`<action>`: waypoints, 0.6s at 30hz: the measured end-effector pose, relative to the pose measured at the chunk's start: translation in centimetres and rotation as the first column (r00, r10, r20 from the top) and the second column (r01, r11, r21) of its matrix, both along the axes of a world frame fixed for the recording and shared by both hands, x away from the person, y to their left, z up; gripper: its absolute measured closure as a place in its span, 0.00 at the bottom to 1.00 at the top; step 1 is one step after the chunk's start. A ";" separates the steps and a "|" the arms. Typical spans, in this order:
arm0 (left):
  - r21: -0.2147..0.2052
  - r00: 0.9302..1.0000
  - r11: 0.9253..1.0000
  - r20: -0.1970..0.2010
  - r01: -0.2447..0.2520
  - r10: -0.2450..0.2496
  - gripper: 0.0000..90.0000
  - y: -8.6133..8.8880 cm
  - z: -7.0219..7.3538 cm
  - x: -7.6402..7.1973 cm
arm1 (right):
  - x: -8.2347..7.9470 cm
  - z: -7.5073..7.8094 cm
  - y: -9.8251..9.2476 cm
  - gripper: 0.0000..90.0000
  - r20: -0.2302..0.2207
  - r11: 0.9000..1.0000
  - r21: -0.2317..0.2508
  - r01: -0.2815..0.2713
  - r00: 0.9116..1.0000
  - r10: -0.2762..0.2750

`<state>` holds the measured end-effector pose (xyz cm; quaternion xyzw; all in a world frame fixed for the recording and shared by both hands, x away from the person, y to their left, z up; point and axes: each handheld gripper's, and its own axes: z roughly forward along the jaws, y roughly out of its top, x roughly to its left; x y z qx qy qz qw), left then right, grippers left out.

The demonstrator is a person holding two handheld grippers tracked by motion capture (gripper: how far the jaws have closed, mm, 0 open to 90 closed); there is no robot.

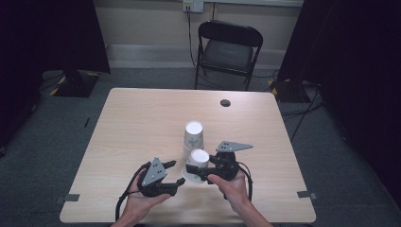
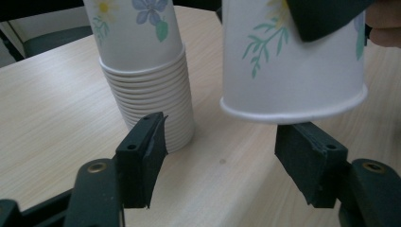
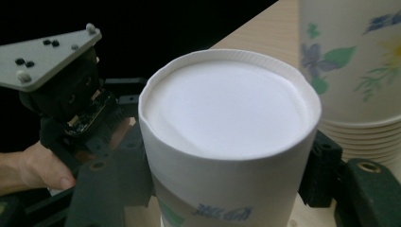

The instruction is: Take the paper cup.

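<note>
A stack of upside-down flowered paper cups (image 1: 194, 135) (image 2: 142, 71) (image 3: 354, 61) stands near the middle of the table. Just in front of it my right gripper (image 1: 196, 171) (image 3: 220, 175) is shut on a single upside-down paper cup (image 1: 197, 163) (image 2: 293, 61) (image 3: 227, 123), one jaw on each side of its wall. The cup's rim hangs a little above the tabletop. My left gripper (image 1: 174, 174) (image 2: 222, 156) is open just left of that cup. Its jaws sit low by the rim and nothing is pressed between them.
The wooden table (image 1: 142, 123) has a small dark round hole (image 1: 225, 102) near its far edge. A black folding chair (image 1: 229, 47) stands behind the table. Both hands come in over the table's near edge.
</note>
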<state>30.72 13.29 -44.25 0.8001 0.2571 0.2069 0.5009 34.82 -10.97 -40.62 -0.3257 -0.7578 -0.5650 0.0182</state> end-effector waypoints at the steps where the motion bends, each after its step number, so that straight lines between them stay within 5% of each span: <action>1: -0.008 1.000 1.000 0.004 0.008 -0.008 0.37 -0.1 0.0 -0.1 | -0.1 0.1 0.3 0.39 -0.007 1.000 0.011 -0.011 1.000 0.011; 8: -0.009 0.999 1.000 -0.038 0.008 -0.008 0.51 -0.2 -0.2 0.0 | -0.3 0.2 1.2 0.39 -0.036 0.997 0.057 -0.045 0.998 0.047; 14: 0.013 0.999 1.000 0.044 0.001 -0.001 0.64 -0.5 -0.1 -0.6 | -0.4 0.2 1.6 0.39 -0.033 0.997 0.050 -0.056 0.998 0.058; 18: 0.011 0.995 1.000 0.103 0.002 -0.003 0.70 -0.8 -0.1 -1.0 | -0.3 0.0 1.6 0.39 -0.075 0.994 0.090 -0.058 0.995 0.065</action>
